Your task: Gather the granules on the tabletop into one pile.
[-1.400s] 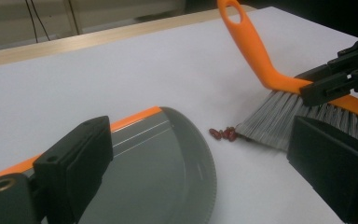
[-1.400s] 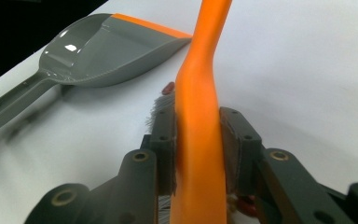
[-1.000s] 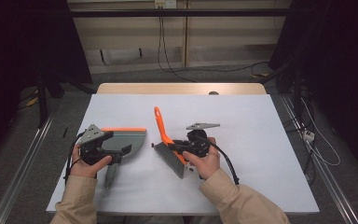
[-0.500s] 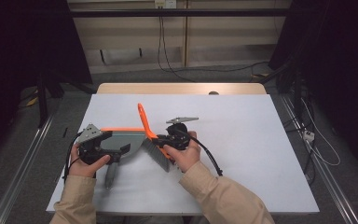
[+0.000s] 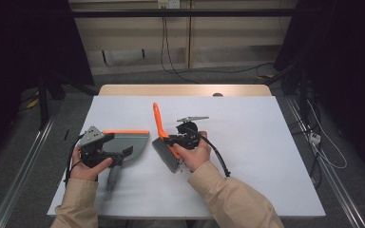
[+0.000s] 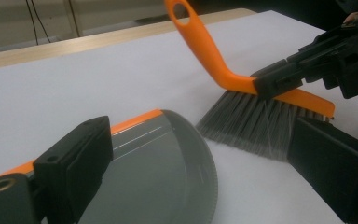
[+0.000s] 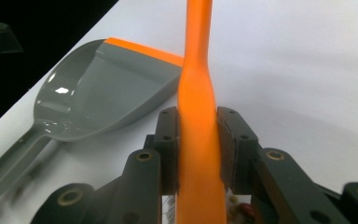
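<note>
Orange brush [image 7: 196, 116] clamped in right tongs [image 7: 198, 149].

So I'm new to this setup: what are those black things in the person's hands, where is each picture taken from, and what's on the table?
Those are hand-held two-jaw grippers, one per hand; no robot arm is involved. The high view looks down from above the person's side of the white table. The other two pictures come from cameras riding on each gripper, looking along its jaws. The right gripper is clamped on the orange handle of a brush, whose grey bristles sit just beside the dustpan. The left gripper sits over the grey, orange-edged dustpan lying on the table, jaws apart; whether it grips the pan I cannot tell.
</note>
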A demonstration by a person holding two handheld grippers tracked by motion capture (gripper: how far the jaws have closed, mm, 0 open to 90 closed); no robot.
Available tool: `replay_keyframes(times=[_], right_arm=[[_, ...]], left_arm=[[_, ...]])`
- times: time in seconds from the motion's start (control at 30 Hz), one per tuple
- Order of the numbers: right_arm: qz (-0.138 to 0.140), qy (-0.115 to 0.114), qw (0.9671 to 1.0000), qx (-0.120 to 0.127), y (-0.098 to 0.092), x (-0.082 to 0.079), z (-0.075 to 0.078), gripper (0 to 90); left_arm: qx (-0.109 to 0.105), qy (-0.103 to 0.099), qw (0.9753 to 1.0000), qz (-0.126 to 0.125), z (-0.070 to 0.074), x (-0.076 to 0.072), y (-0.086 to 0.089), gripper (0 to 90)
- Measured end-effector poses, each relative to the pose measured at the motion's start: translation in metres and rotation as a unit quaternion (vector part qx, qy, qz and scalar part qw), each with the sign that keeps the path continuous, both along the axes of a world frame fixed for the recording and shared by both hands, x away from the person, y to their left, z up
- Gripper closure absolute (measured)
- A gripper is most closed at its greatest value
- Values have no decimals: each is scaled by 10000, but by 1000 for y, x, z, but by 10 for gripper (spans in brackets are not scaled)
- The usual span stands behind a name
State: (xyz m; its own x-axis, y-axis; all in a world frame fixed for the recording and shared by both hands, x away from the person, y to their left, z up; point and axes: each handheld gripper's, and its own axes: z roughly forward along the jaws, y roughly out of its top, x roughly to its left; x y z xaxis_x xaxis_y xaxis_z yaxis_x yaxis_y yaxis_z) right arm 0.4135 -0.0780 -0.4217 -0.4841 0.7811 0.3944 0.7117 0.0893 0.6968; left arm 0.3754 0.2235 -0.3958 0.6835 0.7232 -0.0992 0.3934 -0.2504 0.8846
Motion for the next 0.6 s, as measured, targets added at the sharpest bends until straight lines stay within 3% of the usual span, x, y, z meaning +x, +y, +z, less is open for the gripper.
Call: replay_keyframes(times=[0.37,0.6], right_arm=[[-273,-6,9996,-74,-32,-7,3,717],[-419,35,9991,1,-46,-12,3,717]], left_arm=[[-2,-9,10000,12,1,-1,-2,68],[26,-18,10000,-4,2,-2,-3,68]])
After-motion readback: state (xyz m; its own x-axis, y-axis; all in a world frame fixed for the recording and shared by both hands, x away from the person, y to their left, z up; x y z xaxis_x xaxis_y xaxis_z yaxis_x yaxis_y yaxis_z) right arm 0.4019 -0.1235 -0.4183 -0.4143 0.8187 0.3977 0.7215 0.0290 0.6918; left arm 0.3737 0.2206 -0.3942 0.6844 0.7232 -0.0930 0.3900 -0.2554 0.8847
